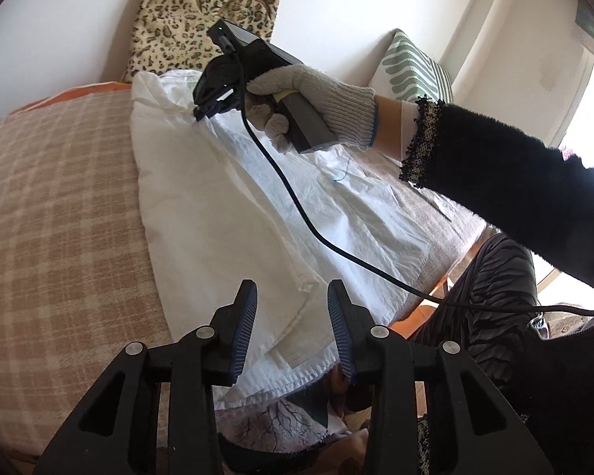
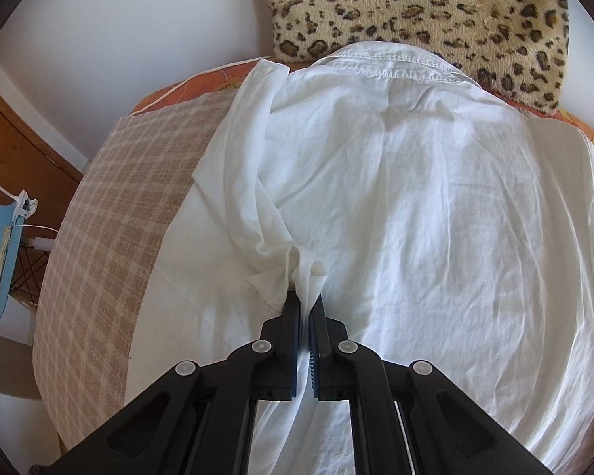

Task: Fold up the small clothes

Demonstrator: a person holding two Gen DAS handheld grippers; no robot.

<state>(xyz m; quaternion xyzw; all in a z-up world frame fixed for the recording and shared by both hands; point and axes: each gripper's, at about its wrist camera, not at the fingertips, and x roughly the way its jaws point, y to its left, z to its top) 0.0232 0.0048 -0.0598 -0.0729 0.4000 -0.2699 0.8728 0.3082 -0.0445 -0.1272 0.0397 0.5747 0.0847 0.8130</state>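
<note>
My right gripper (image 2: pixel 304 297) pinches the white shirt's (image 2: pixel 415 206) sleeve fold; left gripper (image 1: pixel 292 297) part-open, empty. Thin limp cotton, light, bunches easily: better gripped at seams.

Left tool (image 1: pixel 291 297): pitched downward, jaws parted, ribbed blue pads (image 1: pixel 244 328) facing each other across a clear gap, nothing pressed between them.

Right tool (image 2: pixel 304 297): pointed steeply down, jaws drawn together, pinching a bunched fold of white cloth at the tips. From the left wrist view it is gripped by a hand in a grey knit glove (image 1: pixel 316 95); bare wrist, then a black fuzzy sleeve (image 1: pixel 507 182) reaching in from the right.
</note>
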